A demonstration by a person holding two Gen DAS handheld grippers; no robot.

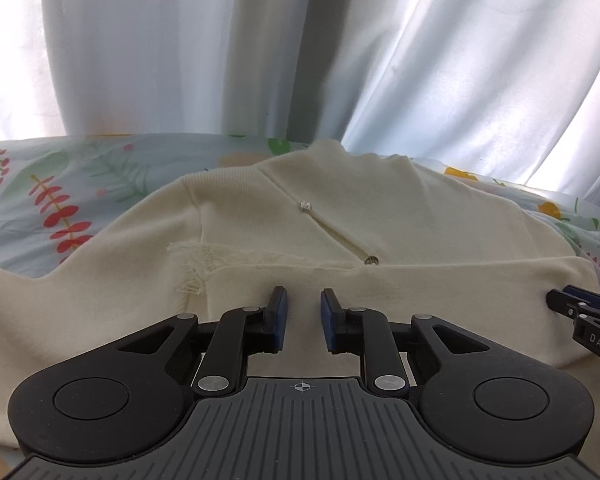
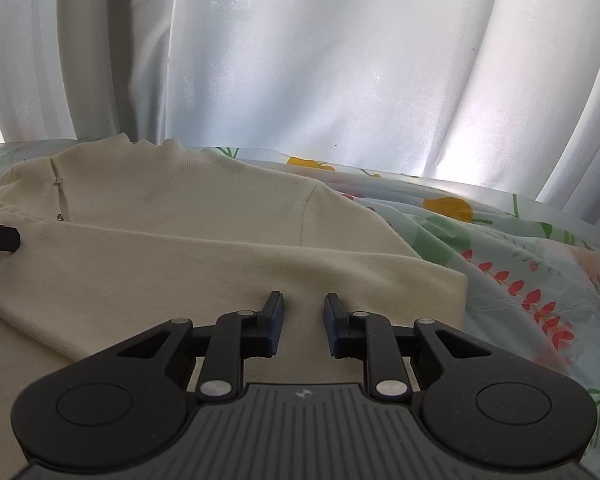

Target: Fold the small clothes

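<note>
Okay, sweater [image 1: 400, 216] looks soft, light, floppy knit; I'd pinch the folded edge. Left gripper [image 1: 303, 322] and right gripper [image 2: 303, 322] both open, empty.

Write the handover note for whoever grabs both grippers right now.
Left gripper: open, empty, over the folded-up hem.
Right gripper: open, empty, over the same flap near its right edge.
Sweater: cream, flat on the floral sheet, collar toward the curtain.
Done: bottom part folded up over the body; a sleeve lies across.
Left: likely another fold to make it compact, then smooth.
</note>
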